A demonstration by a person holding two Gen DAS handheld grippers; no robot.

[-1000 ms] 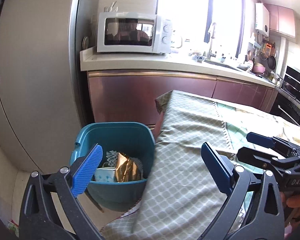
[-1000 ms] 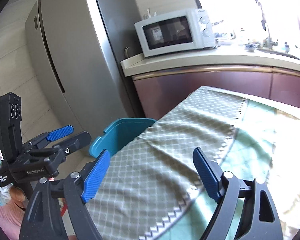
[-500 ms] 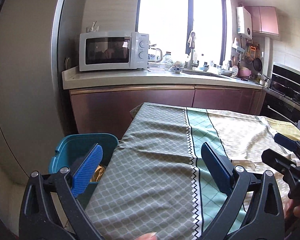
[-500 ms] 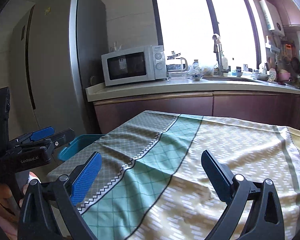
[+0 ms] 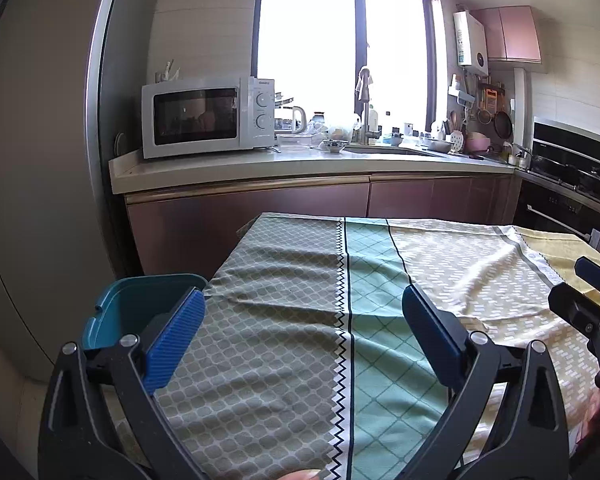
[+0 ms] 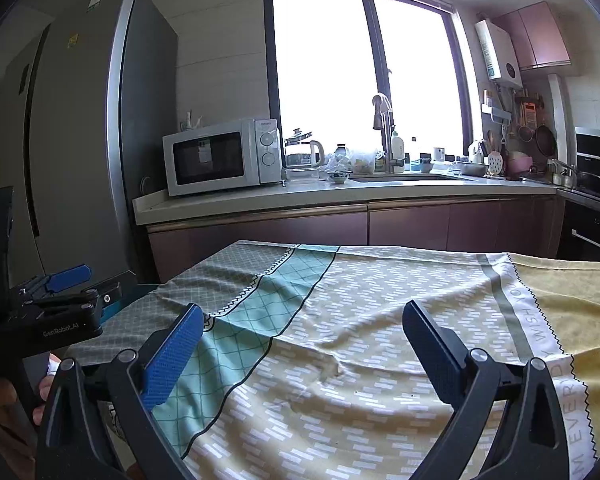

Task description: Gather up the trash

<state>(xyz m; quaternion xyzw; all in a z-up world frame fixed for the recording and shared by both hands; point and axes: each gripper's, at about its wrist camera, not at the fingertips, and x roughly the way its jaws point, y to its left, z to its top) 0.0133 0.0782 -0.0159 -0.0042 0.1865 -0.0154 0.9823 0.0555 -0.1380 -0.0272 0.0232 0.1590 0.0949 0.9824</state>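
Left gripper [image 5: 304, 336] gaping wide and empty over the patterned tablecloth [image 5: 300, 344], right gripper [image 6: 302, 344] likewise wide apart and empty, teal trash bin [image 5: 140, 308] beside the table's left edge clear only in the left view, its contents hidden, perhaps its rim showing in the right view.

The blue bin [image 5: 140, 312] is half hidden by the tablecloth [image 5: 300, 320]; what is inside cannot be seen.

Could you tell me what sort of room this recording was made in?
Almost certainly a home kitchen: a microwave stands on the counter, a sink tap sits below the window, and a tall fridge stands at the left.
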